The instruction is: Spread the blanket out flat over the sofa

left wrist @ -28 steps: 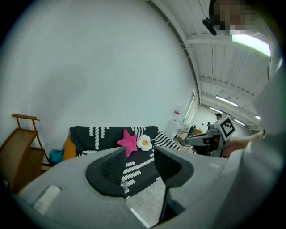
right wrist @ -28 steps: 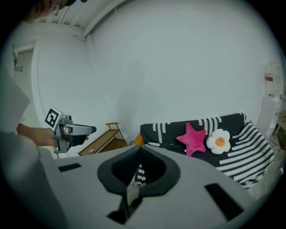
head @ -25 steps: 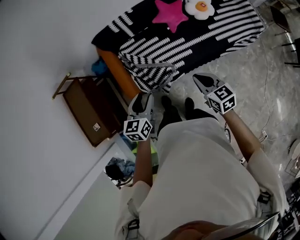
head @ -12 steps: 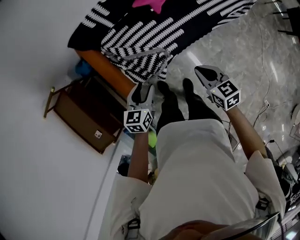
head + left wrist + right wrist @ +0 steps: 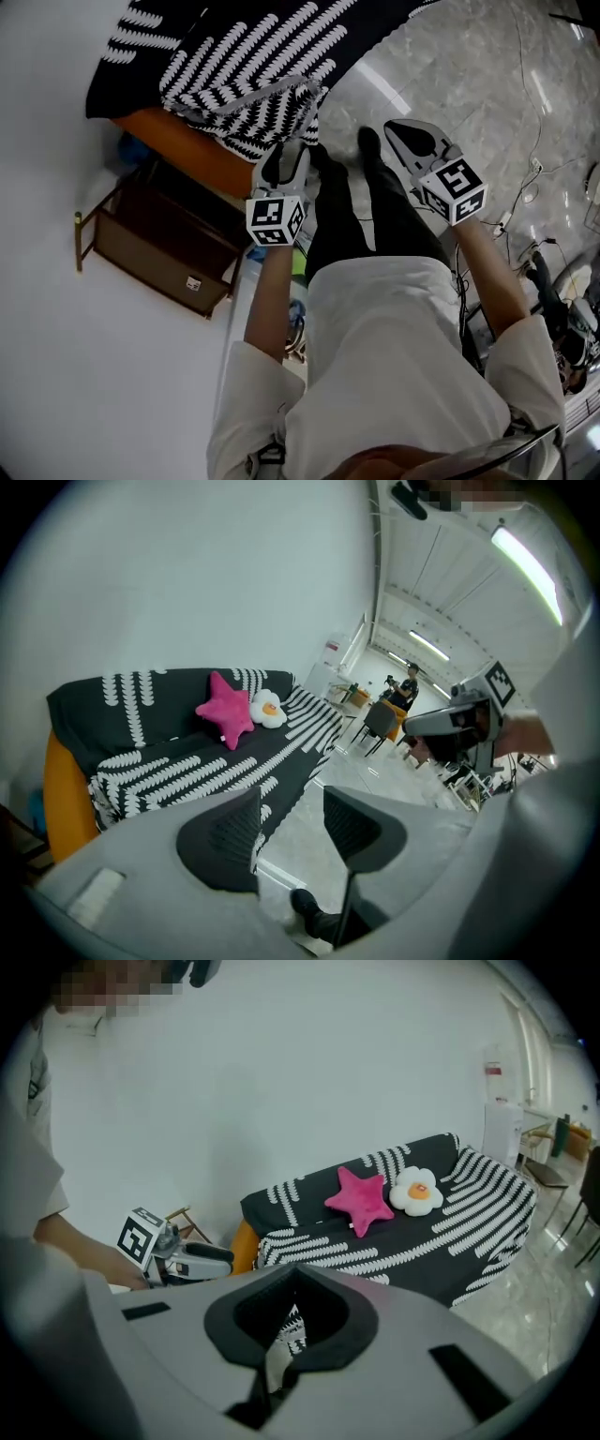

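Note:
A black-and-white patterned blanket (image 5: pixel 244 66) lies over the orange sofa (image 5: pixel 178 141), its corner hanging down at the sofa's end. In the gripper views the blanket (image 5: pixel 187 771) (image 5: pixel 394 1241) covers seat and backrest, with a pink star pillow (image 5: pixel 361 1199) and an egg pillow (image 5: pixel 415 1192) on top. My left gripper (image 5: pixel 291 152) hovers just short of the hanging corner, jaws open and empty (image 5: pixel 292 803). To the right, over the floor, my right gripper (image 5: pixel 400 131) has its jaws together on nothing (image 5: pixel 295 1271).
A brown wooden side table (image 5: pixel 159 248) stands against the white wall beside the sofa's end. Cables (image 5: pixel 525 169) trail over the marble floor at right. Chairs (image 5: pixel 384 719) and a person (image 5: pixel 410 682) are far off down the room.
The sofa and blanket have slid toward the head view's top left and the pillows have left that view. Both grippers keep about the same pose in front of the body.

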Demonstrator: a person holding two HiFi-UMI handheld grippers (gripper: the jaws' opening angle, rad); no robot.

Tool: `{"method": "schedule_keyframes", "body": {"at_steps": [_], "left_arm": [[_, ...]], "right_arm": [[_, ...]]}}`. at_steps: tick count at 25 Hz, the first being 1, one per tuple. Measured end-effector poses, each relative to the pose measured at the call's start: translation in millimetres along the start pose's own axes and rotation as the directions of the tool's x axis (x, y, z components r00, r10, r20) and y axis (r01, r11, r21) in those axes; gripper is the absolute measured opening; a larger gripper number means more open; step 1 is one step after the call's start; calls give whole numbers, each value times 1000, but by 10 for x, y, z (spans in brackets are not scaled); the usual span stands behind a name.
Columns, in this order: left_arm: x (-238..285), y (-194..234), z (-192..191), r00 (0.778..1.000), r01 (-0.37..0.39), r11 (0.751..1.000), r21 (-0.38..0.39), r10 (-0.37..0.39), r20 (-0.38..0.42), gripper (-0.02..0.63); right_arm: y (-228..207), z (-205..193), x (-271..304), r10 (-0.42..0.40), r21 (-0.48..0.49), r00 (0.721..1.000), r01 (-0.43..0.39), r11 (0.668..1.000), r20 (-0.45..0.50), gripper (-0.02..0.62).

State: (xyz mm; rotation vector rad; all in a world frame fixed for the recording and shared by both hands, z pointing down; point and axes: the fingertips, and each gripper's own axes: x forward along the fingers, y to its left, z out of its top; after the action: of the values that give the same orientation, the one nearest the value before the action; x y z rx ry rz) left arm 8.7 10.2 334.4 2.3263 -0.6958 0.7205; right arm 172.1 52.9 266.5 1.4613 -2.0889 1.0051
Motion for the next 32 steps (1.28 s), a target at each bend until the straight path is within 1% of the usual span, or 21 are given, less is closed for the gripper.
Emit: {"method": "schedule_keyframes", "body": {"at_steps": [7, 12, 19, 27, 32], "left_arm": [[659, 128, -482, 997, 42, 999, 13, -41, -66, 199], [1139, 296, -902, 991, 52, 998, 39, -46, -126, 202], [1719, 481, -1553, 981, 55, 997, 60, -43, -191, 206], [2542, 715, -2149, 961, 5, 997, 73, 15, -277, 206], [2844, 883, -2440, 946, -55, 995, 81, 78, -314, 206]], "right_arm": [[-193, -494, 417, 0, 45, 1000, 1, 999, -20, 5], [-377, -865, 777, 3, 77, 1000, -1, 997, -30, 5], [-518, -1471, 1215, 18, 63, 998, -14, 998, -63, 5], [-796, -1928, 1655, 86, 101, 992, -77, 992, -96, 5], [-856, -2127, 1785, 109, 120, 989, -97, 988, -102, 5]]}}
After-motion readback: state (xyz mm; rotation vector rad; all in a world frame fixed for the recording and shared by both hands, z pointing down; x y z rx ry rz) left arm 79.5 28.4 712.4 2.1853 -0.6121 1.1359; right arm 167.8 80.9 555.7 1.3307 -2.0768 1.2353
